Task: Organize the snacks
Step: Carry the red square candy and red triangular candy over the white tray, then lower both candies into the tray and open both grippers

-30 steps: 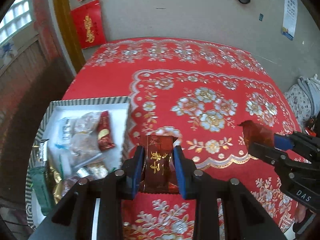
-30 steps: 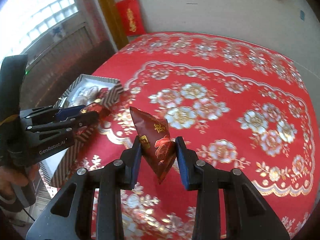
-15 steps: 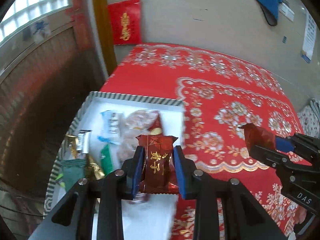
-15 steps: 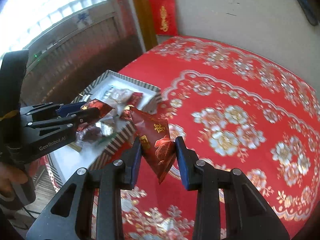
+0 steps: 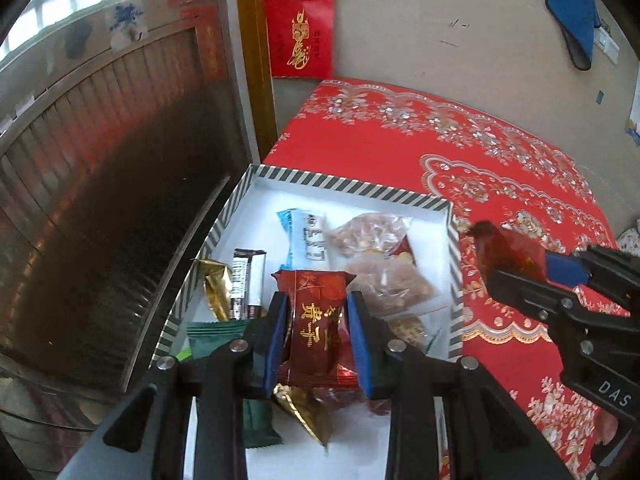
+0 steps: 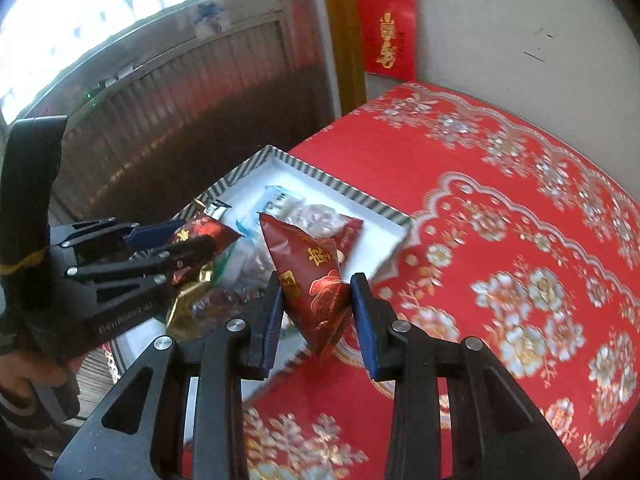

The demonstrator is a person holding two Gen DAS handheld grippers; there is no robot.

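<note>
L gripper (image 5: 316, 334) jaws narrow, clamped on a dark-red snack pkt w/ gold lettering (image 5: 316, 320), held upright above the near half of the striped box (image 5: 348, 188), so it looks ready to drop. R gripper (image 6: 316, 312) jaws also narrow, pinching a second red pkt (image 6: 310, 276) tilted point-down; in the left wrist view it hangs just outside the box's right wall, over the red floral tablecloth (image 6: 500, 208), i.e. not yet over the box. Box already holds several snacks: blue-white pkt (image 5: 306, 236), clear bags (image 5: 372, 232), gold wrapper (image 5: 218, 286), green pkt (image 5: 212, 338). Judgement: mostly done, since no loose snacks show on the visible cloth. Left: release both pkts into the box.
</note>
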